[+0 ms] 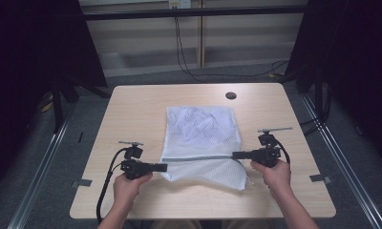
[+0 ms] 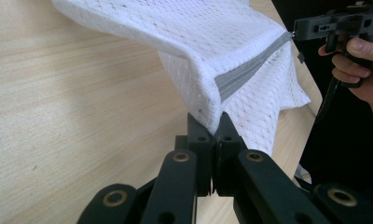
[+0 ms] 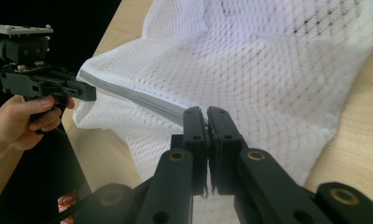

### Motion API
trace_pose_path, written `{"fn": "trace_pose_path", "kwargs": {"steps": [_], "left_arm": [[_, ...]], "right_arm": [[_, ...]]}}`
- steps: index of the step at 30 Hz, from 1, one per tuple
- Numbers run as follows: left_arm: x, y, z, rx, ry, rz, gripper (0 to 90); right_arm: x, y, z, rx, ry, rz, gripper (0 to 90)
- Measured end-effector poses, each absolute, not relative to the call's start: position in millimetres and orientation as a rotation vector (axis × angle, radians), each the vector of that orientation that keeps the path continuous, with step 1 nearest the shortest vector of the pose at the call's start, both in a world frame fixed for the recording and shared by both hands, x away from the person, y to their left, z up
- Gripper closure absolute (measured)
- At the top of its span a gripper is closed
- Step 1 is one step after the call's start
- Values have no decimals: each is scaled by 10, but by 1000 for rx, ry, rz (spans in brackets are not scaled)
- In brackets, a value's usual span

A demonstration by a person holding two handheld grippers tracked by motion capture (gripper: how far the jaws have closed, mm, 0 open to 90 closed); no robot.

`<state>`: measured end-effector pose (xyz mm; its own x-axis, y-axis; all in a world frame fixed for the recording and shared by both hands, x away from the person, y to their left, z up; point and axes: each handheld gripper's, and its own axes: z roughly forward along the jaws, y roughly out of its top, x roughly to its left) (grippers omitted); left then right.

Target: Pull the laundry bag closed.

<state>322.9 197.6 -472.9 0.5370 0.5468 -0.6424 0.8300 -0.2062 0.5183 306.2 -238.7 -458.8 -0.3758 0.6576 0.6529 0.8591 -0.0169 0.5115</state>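
Tools (image 1: 163, 167) (image 1: 235, 155) pinching mesh bag (image 1: 201, 129) – zipper (image 1: 198, 158) crosswise

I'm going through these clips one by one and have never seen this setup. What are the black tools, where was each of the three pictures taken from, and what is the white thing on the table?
A person sits at a wooden table and holds a black hand tool in each hand. Each tool has two jaws that pinch, and each carries its own camera. The high view looks down from above the person: the left gripper is at the picture's left, the right gripper at its right. The other two pictures look along each tool's own jaws, with the other hand farther off. On the table lies a white mesh bag with a grey zipper running across it. The left jaws are shut on the bag's corner at one end of the zipper; the right jaws are shut at the other end, so the zipper is stretched between them.
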Motion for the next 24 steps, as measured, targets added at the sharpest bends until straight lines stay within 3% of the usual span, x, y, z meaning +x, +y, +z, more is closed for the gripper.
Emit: {"fn": "trace_pose_path", "kwargs": {"steps": [24], "left_arm": [[3228, 1981, -4727, 1886, 1125, -407, 887]], "right_arm": [[3054, -2416, -4598, -1604, -2028, -1346, 868]]}}
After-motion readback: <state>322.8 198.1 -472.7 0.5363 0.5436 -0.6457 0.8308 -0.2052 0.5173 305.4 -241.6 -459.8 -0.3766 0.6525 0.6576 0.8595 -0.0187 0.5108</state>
